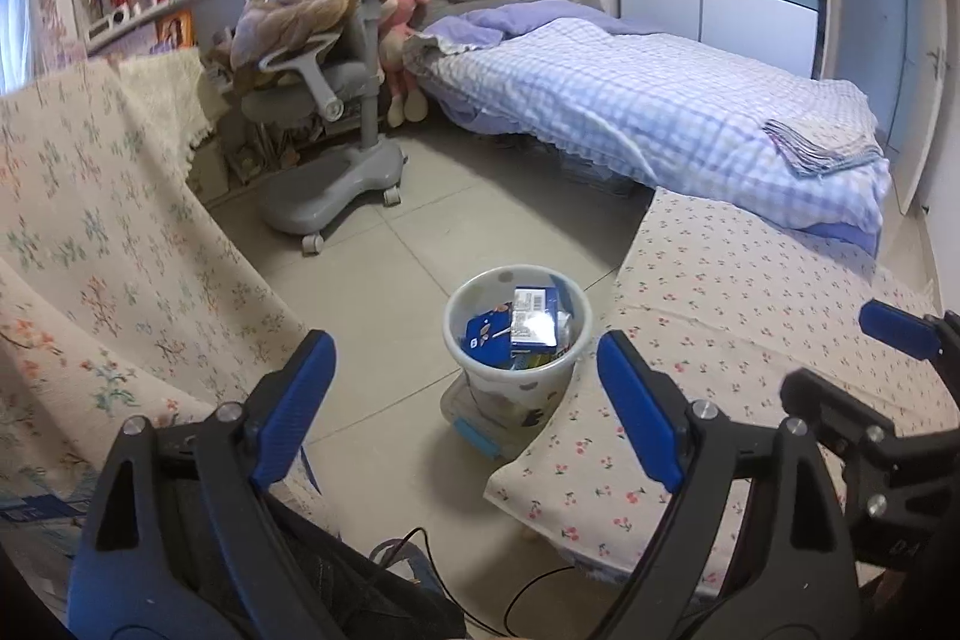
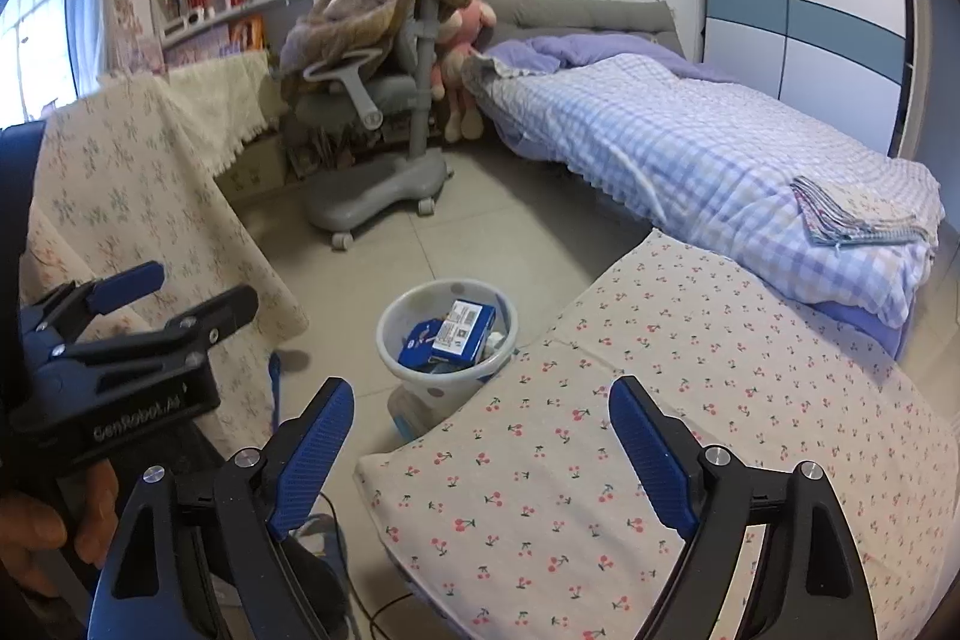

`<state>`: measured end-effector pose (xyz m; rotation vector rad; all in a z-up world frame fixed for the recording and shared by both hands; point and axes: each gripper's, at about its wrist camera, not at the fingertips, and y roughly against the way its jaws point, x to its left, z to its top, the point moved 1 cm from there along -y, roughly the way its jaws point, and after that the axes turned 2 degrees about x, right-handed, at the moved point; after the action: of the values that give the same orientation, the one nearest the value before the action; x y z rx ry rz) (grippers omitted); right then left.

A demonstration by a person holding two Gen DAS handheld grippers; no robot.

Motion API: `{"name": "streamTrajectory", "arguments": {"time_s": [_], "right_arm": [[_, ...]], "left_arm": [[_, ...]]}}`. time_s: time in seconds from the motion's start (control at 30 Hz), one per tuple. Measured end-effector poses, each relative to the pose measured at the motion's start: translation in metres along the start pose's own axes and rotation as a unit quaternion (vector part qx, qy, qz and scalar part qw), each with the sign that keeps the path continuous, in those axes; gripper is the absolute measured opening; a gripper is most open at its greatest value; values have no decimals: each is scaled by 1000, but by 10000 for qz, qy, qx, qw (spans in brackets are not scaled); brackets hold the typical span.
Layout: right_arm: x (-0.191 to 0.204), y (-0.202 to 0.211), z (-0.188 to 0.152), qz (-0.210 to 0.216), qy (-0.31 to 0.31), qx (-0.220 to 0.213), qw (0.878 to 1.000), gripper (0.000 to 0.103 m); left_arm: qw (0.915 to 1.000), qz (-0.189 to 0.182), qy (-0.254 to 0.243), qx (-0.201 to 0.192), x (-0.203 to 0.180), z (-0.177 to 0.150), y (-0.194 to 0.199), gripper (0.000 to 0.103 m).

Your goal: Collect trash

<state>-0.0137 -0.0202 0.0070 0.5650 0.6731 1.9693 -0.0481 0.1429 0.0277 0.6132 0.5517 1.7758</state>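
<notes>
A small white bin [image 1: 517, 340] stands on the tiled floor and holds blue and white cartons [image 1: 528, 322]. It also shows in the right wrist view [image 2: 447, 334] with the cartons [image 2: 462, 331] inside. My left gripper [image 1: 465, 376] is open and empty, held above the floor just short of the bin. My right gripper [image 2: 480, 430] is open and empty, above the near corner of the cherry-print cloth [image 2: 630, 430]. The left gripper also shows at the left of the right wrist view [image 2: 144, 304]. The right gripper shows at the right edge of the left wrist view [image 1: 888, 340].
A floral-cloth-covered surface [image 1: 90, 232] is on the left, a cherry-print one [image 1: 750, 340] on the right. A grey wheeled chair [image 1: 336, 124] with a brown blanket stands behind the bin. A bed [image 1: 630, 100] with a checked cover is at the back right. Cables [image 1: 540, 580] lie on the floor nearby.
</notes>
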Motion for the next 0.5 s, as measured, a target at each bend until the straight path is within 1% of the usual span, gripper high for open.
{"name": "streamTrajectory", "arguments": {"time_s": [0.03, 0.23, 0.4, 0.5], "right_arm": [[-3, 4, -1, 5, -41, -23, 10000, 89], [-17, 25, -9, -16, -218, -229, 9995, 89], [-27, 38, -12, -25, -393, -371, 9985, 90], [-33, 46, -15, -110, -477, -478, 9977, 90]], "left_arm": [[10000, -4, -11, -26, -2, 1, 4, 93], [9995, 103, -115, -261, -17, 2, 28, 95], [9994, -35, -197, -294, -31, 1, 38, 96], [9991, -111, -284, -310, -39, 0, 41, 96]]}}
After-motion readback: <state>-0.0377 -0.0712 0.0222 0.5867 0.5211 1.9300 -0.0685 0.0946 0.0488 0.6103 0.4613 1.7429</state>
